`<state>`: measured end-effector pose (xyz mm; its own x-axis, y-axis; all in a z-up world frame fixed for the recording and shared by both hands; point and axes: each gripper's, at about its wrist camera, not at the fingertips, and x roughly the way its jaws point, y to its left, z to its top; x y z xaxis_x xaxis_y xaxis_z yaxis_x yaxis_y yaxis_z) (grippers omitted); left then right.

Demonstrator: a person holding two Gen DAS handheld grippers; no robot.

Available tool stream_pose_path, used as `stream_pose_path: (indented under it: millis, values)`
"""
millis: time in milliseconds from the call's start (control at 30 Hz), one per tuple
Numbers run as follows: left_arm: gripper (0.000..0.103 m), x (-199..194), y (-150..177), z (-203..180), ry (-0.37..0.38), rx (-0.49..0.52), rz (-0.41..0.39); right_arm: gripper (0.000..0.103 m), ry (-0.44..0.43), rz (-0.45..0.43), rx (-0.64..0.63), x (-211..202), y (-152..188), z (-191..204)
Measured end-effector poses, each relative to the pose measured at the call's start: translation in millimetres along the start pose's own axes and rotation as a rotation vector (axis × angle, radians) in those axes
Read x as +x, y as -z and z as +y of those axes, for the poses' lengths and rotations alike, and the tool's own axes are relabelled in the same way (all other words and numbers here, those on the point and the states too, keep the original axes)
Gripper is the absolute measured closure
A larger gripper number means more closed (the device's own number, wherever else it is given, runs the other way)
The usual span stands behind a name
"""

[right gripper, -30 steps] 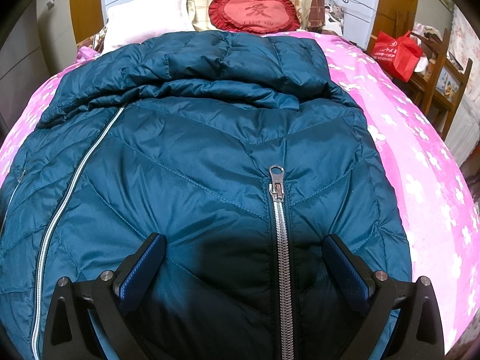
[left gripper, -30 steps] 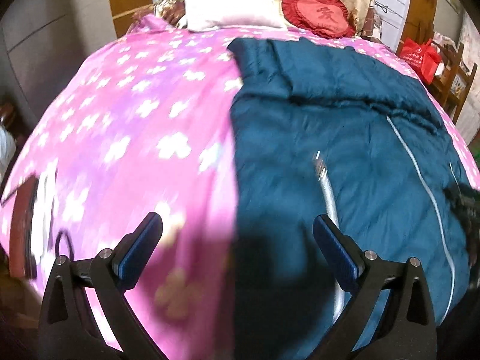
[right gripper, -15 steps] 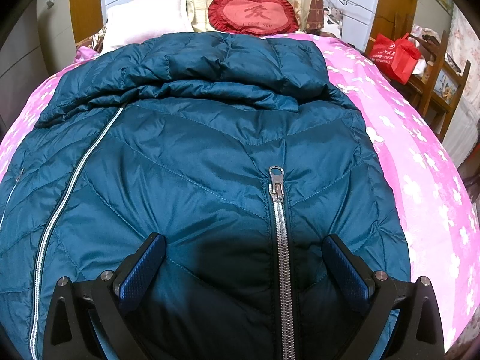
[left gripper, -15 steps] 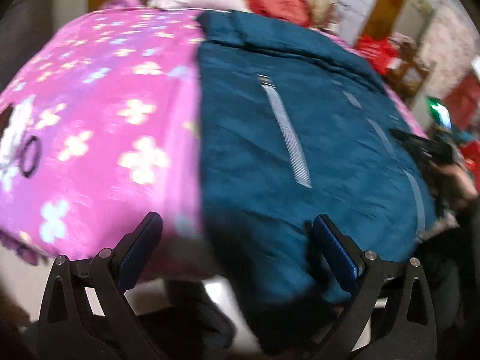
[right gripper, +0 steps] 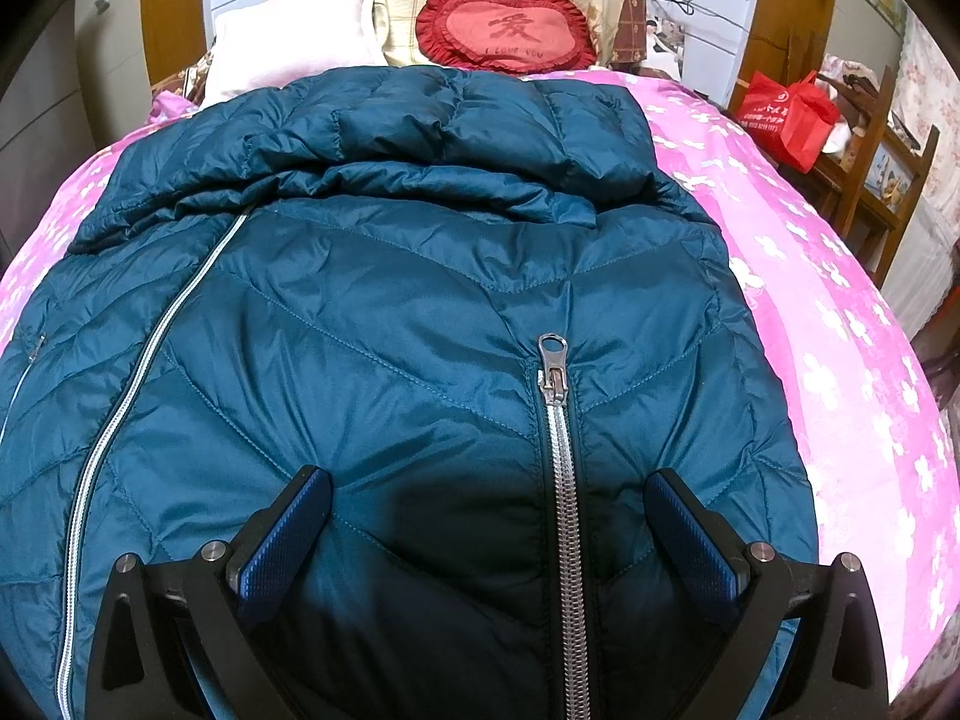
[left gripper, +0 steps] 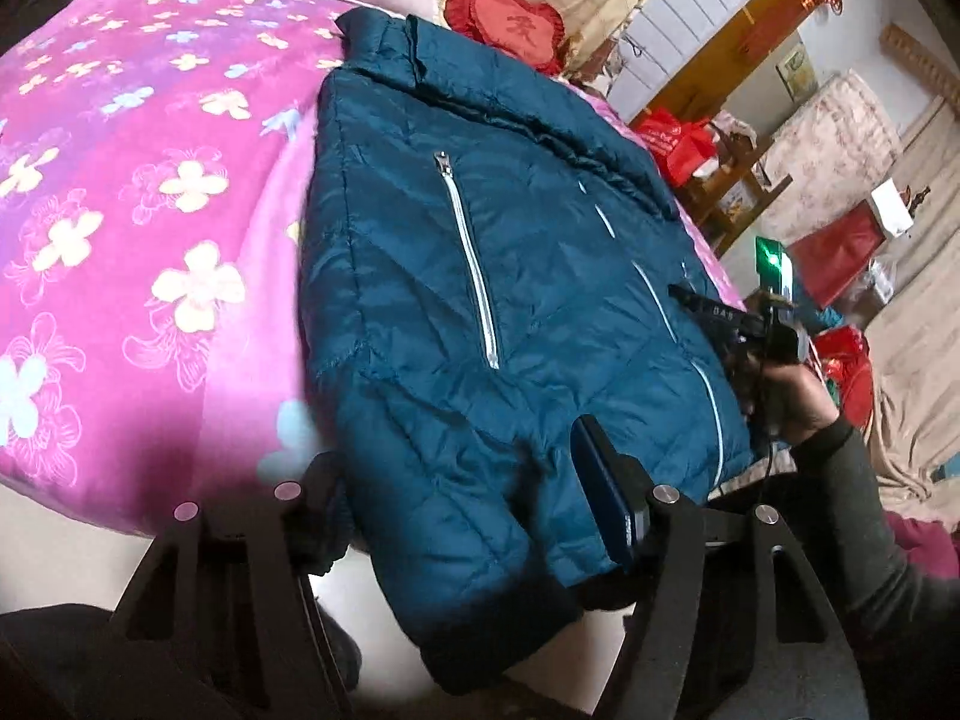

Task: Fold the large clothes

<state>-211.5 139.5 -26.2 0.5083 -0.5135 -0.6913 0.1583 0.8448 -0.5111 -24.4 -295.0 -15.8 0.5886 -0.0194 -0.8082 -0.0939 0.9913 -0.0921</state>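
- Left wrist view: left gripper [left gripper: 465, 480] jaws have just been closing, now about half spread around the hanging bottom corner of the teal down jacket [left gripper: 480, 276]. Right pad sits against the fabric; left pad is hidden behind it, so I can't tell whether the pinch is firm.
- Jacket lies on the pink flowered bed [left gripper: 120, 180], hem over the edge.
- Right wrist view: right gripper [right gripper: 486, 540] jaws spread wide, over the jacket [right gripper: 420, 312], straddling one pocket zipper [right gripper: 561, 480], pinching nothing.
- Count: one jacket, three zippers, one red heart cushion [right gripper: 510, 30], one white pillow [right gripper: 294, 42].
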Motion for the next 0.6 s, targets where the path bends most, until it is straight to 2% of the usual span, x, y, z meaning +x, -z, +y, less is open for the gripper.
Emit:
stream_pose_path:
  millis: [133,333,433,467,600]
  values:
    - [0.038,1,6,-9,0.015,0.046,0.019,0.000,0.002,-0.001,-0.001,0,0,0]
    - [0.037,18,-16,-16,0.068,0.053,0.015,0.000,0.003,-0.001,-0.002,0,0,0]
    - [0.029,24,-21,-26,0.089,0.092,0.018,0.000,0.002,-0.001,-0.001,0,0,0]
    - [0.023,25,-22,-27,0.098,0.099,0.021,0.000,0.000,-0.001,0.000,0,0,-1]
    - [0.023,26,-18,-23,0.084,0.087,0.032,0.000,0.001,0.000,0.000,0,0,0]
